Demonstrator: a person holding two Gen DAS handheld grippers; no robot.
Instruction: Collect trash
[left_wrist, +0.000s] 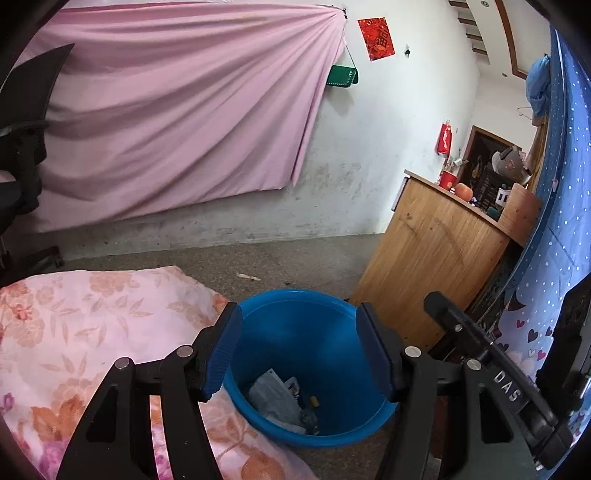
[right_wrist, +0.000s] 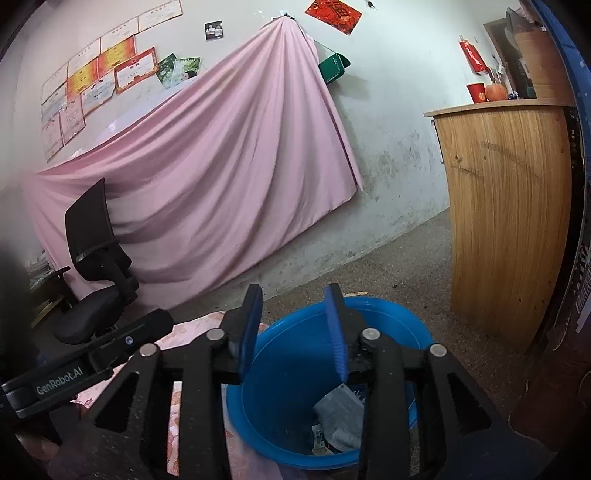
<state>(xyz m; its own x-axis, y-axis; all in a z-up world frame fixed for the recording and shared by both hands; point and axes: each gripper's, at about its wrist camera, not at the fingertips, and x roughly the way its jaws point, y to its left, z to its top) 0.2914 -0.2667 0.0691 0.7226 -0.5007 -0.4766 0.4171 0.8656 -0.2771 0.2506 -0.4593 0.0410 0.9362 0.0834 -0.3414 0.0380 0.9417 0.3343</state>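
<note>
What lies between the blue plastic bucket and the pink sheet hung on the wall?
Mostly bare speckled floor, with one small pale scrap lying beyond the blue plastic bucket toward the pink sheet; the left wrist view shows it.

Blue plastic bucket (left_wrist: 306, 332) upright on the floor, touching the bed's edge; crumpled grey wrappers (left_wrist: 275, 400) and small scraps lying at its bottom.

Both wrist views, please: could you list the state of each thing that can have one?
Left gripper: open, empty, over the bucket.
Right gripper: open, empty, over the bucket.
Bucket: upright, uncovered, partly filled.
Grey wrapper: crumpled, lying in the bucket.
Pink sheet: hung on the wall, draped.
Chair: upright, unoccupied.
Red cup: upright on the counter.
</note>
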